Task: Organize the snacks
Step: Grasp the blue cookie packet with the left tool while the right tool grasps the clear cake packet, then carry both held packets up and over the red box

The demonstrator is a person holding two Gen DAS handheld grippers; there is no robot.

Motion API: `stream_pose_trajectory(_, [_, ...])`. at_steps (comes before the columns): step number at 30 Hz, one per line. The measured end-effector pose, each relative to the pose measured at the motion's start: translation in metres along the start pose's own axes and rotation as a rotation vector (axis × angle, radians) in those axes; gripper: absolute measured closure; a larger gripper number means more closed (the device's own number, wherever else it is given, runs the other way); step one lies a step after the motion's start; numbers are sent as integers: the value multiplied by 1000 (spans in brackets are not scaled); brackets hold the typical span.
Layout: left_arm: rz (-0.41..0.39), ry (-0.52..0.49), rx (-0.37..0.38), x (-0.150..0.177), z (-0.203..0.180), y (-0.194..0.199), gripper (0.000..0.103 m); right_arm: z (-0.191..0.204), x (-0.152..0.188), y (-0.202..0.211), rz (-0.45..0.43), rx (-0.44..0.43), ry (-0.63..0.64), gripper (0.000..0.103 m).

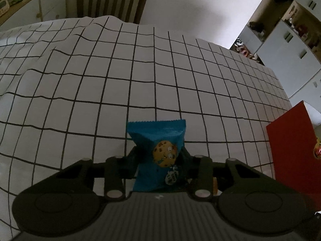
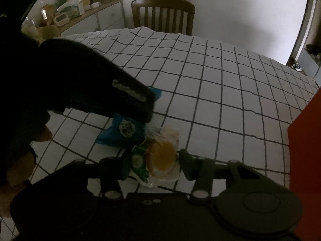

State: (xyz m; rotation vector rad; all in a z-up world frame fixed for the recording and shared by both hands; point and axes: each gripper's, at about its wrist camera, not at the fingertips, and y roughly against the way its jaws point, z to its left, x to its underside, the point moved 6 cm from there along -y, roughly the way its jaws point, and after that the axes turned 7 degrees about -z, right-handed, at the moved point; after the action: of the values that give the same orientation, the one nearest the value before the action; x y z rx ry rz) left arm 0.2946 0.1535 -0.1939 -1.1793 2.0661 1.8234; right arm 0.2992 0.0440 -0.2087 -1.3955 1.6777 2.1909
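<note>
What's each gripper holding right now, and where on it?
Left gripper is shut on the blue cookie packet, pinching it around its middle. Right gripper is shut on the clear-wrapped pastry, fingers at its left and right sides.

dim rm | wood chair (image 1: 112, 0) | white wall (image 1: 200, 6) | sideboard (image 2: 96, 18)

Blue cookie packet (image 1: 156, 152), white black-gridded tablecloth (image 1: 140, 76), red box (image 1: 291, 150).

Cookie pack (image 2: 120, 132) left of bun (image 2: 160, 156), box (image 2: 305, 140) right.
</note>
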Motion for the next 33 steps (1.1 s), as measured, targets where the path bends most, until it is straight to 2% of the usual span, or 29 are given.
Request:
stream_pose_trajectory(8, [13,20,5,8,4,11,65,-14,7,17,-6,32,-45,62])
stream_pose_trajectory(15, [17,24,21,19,0,36,65,-20,9,53,-32,28,-83,62])
stream_pose_trajectory(33, [-29,-64,136,51,-60,132,65,-46,25,172,-128,47,-128,61])
